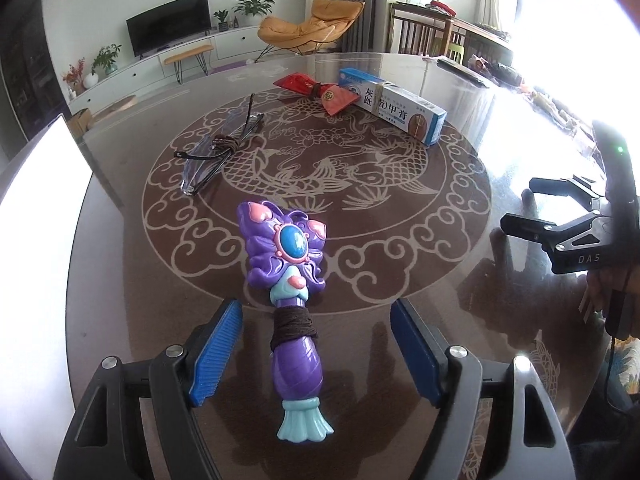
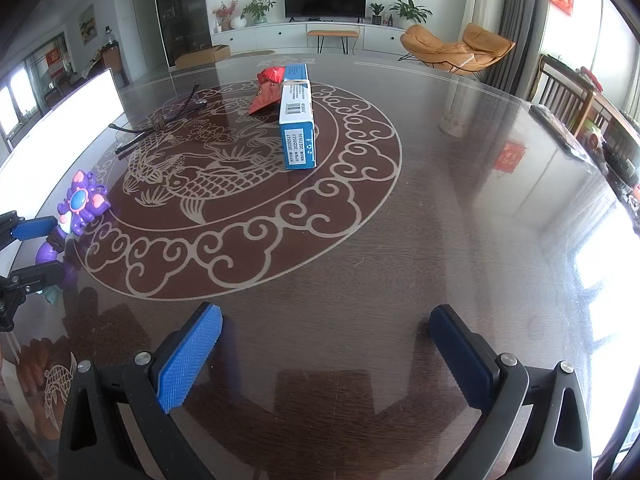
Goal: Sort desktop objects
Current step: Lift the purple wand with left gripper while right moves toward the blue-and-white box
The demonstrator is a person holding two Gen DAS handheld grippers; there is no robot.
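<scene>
A white board (image 1: 44,208) lies far left of the left gripper (image 1: 316,344), whose fingers are spread wide apart. Between them, untouched on the glass table (image 1: 420,272), lies the purple toy wand (image 1: 292,300), long axis running forward along the fingers, butterfly head pointing away. Ahead-left sit folded glasses (image 1: 218,148); ahead-right, a red packet (image 1: 320,92) and blue box (image 1: 394,104). The right gripper (image 2: 326,356) hangs empty, fingers parted.
</scene>
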